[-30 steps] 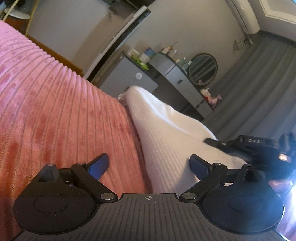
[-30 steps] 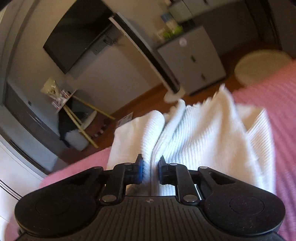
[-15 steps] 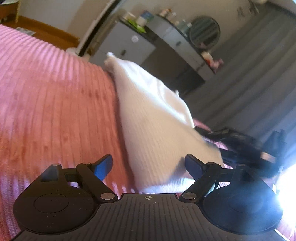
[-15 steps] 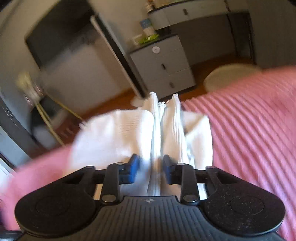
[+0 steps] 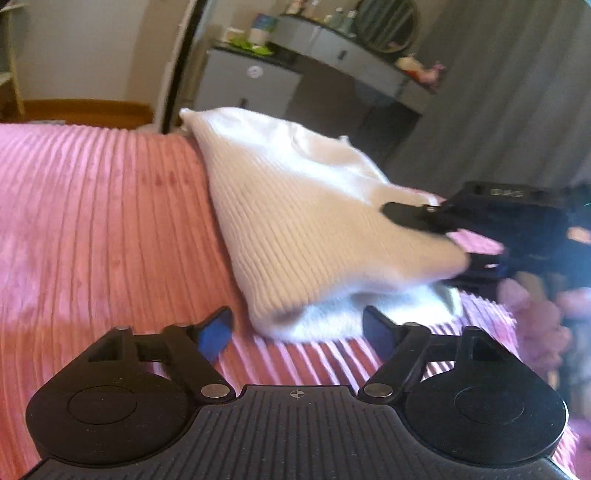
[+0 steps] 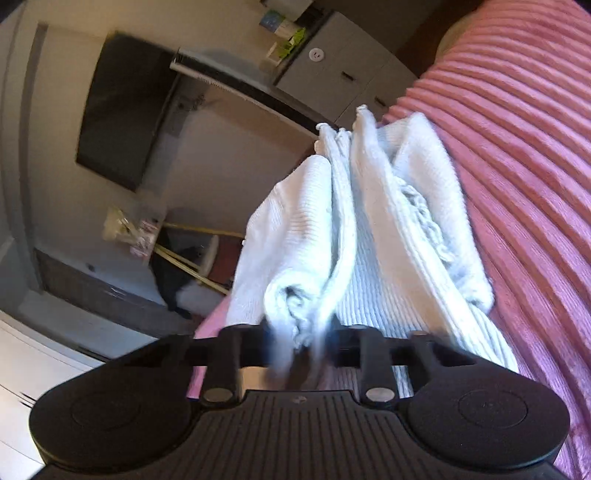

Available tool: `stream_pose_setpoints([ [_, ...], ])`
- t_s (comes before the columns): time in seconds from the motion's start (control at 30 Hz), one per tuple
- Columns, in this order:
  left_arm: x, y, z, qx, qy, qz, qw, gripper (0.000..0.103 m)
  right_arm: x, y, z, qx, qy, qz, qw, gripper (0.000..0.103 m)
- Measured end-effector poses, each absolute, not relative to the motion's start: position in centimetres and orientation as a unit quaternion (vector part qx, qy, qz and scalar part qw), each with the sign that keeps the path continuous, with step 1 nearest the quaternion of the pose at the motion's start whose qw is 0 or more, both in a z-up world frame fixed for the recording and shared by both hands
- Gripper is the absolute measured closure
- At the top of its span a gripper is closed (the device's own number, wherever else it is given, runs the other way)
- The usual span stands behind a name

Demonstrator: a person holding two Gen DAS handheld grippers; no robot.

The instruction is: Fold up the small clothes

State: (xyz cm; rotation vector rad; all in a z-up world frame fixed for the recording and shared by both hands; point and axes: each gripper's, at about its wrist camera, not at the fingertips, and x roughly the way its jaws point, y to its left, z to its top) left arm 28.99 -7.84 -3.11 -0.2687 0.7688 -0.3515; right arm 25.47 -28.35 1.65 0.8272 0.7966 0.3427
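A white ribbed knit garment [image 5: 314, 221] lies folded on the pink ribbed bedspread [image 5: 92, 221]. My left gripper [image 5: 299, 326] is open and empty, just short of the garment's near folded corner. My right gripper [image 6: 299, 343] is shut on the bunched edge of the garment [image 6: 369, 229] and holds it lifted. That gripper also shows in the left wrist view [image 5: 480, 221], at the garment's right side.
The bed's far edge runs behind the garment. Beyond it stand a grey cabinet [image 5: 251, 81], a dresser with a round mirror [image 5: 384, 22] and grey curtains [image 5: 517, 92]. A dark wall screen [image 6: 122, 110] and a small stand [image 6: 177, 251] show in the right wrist view.
My right gripper has tilted and lifted the garment's edge, with its jaws a little wider around the bunched cloth. My left gripper has drawn back from over the garment and stays open.
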Motion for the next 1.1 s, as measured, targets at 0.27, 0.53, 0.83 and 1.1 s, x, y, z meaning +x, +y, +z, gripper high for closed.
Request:
stream_pose_setpoints([
  [0.27,29.8,-9.2,-2.3,-0.103,0.377,-0.107,0.914,0.068,21.9,-26.6,8.5,0.179,0.250,0.125,0.943,0.085],
  [0.53,29.5,-9.1,-2.6,-0.101,0.384,-0.110,0.911,0.060,22.4,-28.7,1.9,0.218,0.331,0.088,0.914,0.084],
  [0.83,28.8,-7.6,-1.9,-0.131,0.386,-0.124,0.905,0.058,18.9,-28.2,5.0,0.204,0.277,0.081,0.936,0.085],
  [1.1,28.9,-7.8,-2.2,-0.135,0.410,-0.126,0.893,0.058,21.3,-27.8,2.2,0.180,0.332,0.078,0.923,0.085],
])
